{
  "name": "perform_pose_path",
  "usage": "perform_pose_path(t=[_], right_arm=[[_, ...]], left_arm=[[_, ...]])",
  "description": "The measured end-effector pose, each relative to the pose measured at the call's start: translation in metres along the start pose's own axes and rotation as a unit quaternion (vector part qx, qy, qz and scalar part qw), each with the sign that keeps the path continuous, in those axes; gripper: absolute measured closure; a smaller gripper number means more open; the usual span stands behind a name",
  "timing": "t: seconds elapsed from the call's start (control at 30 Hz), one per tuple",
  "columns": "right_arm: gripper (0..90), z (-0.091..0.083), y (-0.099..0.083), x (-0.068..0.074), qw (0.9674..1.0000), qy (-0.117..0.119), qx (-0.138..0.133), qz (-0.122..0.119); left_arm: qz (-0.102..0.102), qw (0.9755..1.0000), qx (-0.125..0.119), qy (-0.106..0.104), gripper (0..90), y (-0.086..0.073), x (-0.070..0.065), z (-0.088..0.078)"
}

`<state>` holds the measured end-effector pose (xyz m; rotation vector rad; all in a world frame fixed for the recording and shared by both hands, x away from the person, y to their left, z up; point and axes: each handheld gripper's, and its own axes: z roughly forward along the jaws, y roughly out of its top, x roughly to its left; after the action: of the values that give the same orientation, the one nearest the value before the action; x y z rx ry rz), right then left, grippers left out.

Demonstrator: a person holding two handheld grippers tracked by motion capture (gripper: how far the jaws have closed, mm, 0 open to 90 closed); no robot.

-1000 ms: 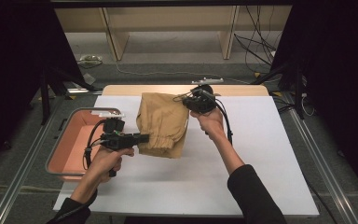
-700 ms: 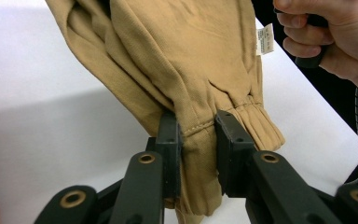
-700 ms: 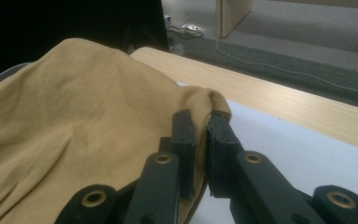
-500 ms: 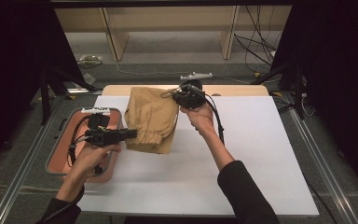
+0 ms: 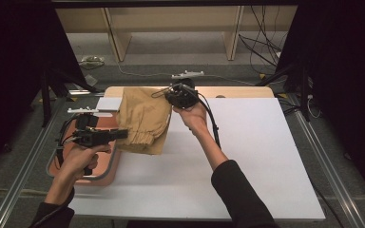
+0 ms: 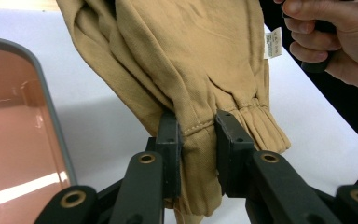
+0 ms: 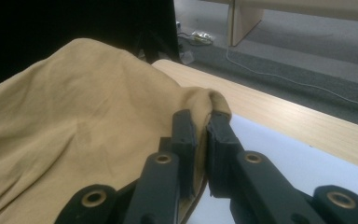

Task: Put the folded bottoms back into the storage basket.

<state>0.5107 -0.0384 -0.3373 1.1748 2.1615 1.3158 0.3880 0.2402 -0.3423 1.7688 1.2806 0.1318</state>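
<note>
Both tools clamped on the tan garment (image 5: 143,118), which hangs between them off the counter (image 5: 247,142): left tool (image 6: 198,135) pinches the elastic hem, right tool (image 7: 200,126) a folded edge. Risk: thin bites, so cloth may slip under tension. Slack below the left tool could snag the pink tray's (image 5: 105,173) rim.

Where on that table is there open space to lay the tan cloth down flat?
The white table top is bare to the right of the right gripper, out to its right edge, and along the near edge. It is crowded at the left: the pink tray, the left gripper and the tan cloth sit close together.
</note>
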Motion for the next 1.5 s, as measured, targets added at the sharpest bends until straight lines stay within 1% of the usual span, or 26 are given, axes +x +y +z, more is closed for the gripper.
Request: perform_pose_path(t=[0.1, 0.2, 0.4, 0.5, 0.6, 0.8, 0.93, 1.03, 1.33, 1.5], right_arm=[[84.0, 0.002, 0.002, 0.004, 1.0, 0.003, -0.001, -0.004], [83.9, 0.003, 0.004, 0.01, 1.0, 0.006, -0.003, -0.006], [83.9, 0.008, 0.01, 0.022, 0.9998, 0.008, -0.006, -0.016], [83.9, 0.009, 0.011, 0.026, 0.9997, 0.012, -0.007, -0.018], [84.0, 0.012, 0.012, 0.031, 0.9997, 0.012, -0.005, -0.021], [83.9, 0.017, 0.015, 0.037, 0.9996, 0.017, -0.005, -0.024], [84.0, 0.019, 0.015, 0.041, 0.9995, 0.019, -0.004, -0.025], [83.9, 0.021, 0.016, 0.044, 0.9995, 0.02, -0.005, -0.026], [83.9, 0.027, 0.02, 0.053, 0.9992, 0.026, -0.008, -0.028], [83.9, 0.029, 0.021, 0.058, 0.999, 0.031, -0.009, -0.031]], left_arm=[[-0.006, 1.0, -0.005, -0.002, 73.2, -0.001, 0.004, -0.007], [-0.011, 0.9999, -0.01, 0.002, 73.2, -0.001, 0.009, -0.012], [-0.014, 0.9998, -0.012, 0.008, 73.2, -0.002, 0.015, -0.02], [-0.019, 0.9997, -0.014, 0.009, 73.2, -0.004, 0.019, -0.024], [-0.019, 0.9996, -0.014, 0.013, 73.2, -0.004, 0.021, -0.027], [-0.021, 0.9995, -0.019, 0.016, 73.2, -0.004, 0.025, -0.034], [-0.025, 0.9994, -0.017, 0.019, 73.2, -0.005, 0.029, -0.036], [-0.022, 0.9994, -0.015, 0.023, 73.2, -0.005, 0.03, -0.038], [-0.024, 0.9992, -0.015, 0.03, 73.2, -0.005, 0.036, -0.048], [-0.031, 0.9989, -0.018, 0.031, 73.2, -0.005, 0.04, -0.053]])
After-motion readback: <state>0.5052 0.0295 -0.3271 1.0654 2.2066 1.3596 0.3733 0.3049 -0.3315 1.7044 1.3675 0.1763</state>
